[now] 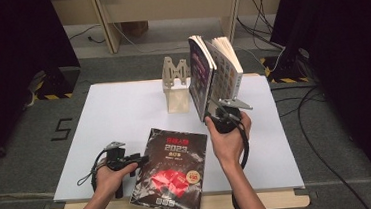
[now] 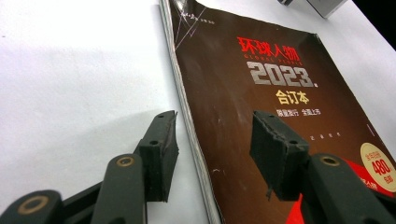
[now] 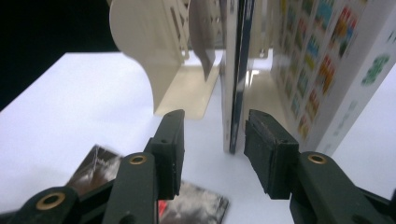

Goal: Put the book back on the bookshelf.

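A dark magazine [image 1: 171,171] with a red and white "2023" title lies flat near the table's front edge. My left gripper [image 1: 138,160] is at its left edge. In the left gripper view the gripper [image 2: 212,140] is open and straddles the magazine [image 2: 280,70] spine, one jaw over the table and one over the cover. A dark-covered book [image 1: 200,78] and a white book [image 1: 228,68] with a coloured grid stand upright beside a beige bookend [image 1: 176,82]. My right gripper [image 3: 212,135] is open just before the dark book [image 3: 236,70], whose lower edge sits close to the right pad without being pressed.
The white table top [image 1: 114,115] has bare room at the left and far right. The bookend [image 3: 144,42] stands left of the upright books and the white book [image 3: 327,70] leans at the right. Cables lie on the floor right of the table.
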